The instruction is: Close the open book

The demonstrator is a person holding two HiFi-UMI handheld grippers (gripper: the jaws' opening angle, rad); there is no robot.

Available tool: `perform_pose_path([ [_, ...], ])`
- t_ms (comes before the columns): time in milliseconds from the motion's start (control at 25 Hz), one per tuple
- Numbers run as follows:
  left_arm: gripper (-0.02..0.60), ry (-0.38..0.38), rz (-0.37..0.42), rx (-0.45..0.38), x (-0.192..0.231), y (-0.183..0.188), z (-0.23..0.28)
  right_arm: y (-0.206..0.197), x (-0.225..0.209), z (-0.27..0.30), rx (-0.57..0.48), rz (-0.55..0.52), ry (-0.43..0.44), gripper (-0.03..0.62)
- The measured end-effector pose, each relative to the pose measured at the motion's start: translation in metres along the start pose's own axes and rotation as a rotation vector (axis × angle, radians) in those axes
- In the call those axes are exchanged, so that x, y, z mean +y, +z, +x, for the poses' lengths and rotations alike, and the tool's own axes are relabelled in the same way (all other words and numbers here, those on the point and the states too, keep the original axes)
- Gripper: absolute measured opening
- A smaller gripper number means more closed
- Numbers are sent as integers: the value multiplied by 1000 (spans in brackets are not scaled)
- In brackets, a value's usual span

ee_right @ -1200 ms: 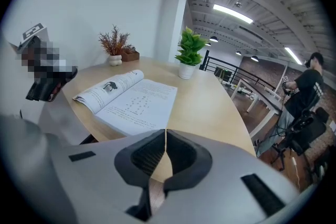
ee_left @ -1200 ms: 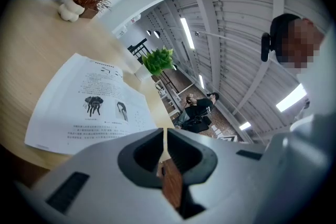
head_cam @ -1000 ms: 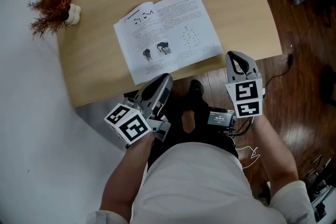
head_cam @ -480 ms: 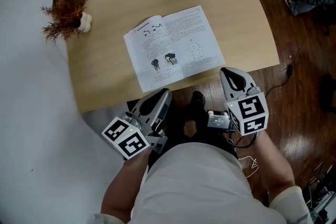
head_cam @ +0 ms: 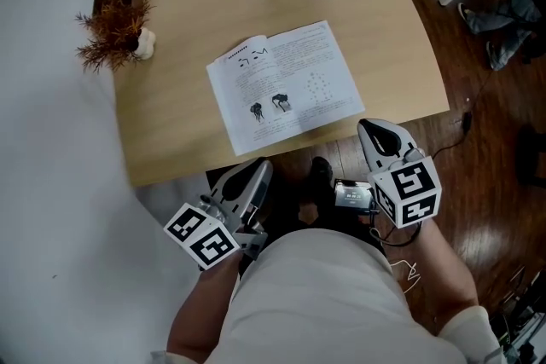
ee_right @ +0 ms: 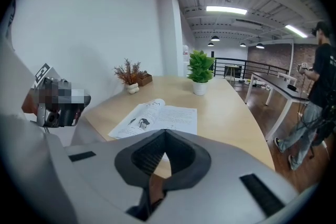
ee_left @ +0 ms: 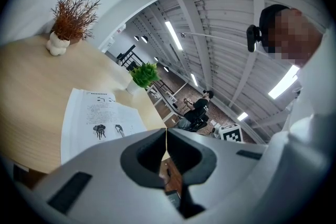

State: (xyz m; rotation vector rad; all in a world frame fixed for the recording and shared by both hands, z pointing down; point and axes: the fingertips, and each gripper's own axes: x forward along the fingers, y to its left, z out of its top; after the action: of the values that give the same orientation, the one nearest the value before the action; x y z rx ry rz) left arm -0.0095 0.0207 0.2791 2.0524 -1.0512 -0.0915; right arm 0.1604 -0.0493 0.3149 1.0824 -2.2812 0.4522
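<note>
Since a second ago: left gripper (head_cam: 258,168) and right gripper (head_cam: 375,129) raised a little, still short of the table (head_cam: 183,128) edge; both have jaws pressed together, nothing held; book (head_cam: 286,85) lies open near that edge, untouched; closing not begun.

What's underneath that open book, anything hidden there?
The open book lies flat, pages up, on the pale wooden table. Its covers and the patch of tabletop directly beneath are hidden by the pages.
</note>
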Motion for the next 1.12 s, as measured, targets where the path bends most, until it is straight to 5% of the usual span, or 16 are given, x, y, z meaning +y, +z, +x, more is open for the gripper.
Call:
perform_pose_path([
  [1120,-3,-14,100,-35,-31,22,-39,40,30,-66,-106,-46,-2,2],
])
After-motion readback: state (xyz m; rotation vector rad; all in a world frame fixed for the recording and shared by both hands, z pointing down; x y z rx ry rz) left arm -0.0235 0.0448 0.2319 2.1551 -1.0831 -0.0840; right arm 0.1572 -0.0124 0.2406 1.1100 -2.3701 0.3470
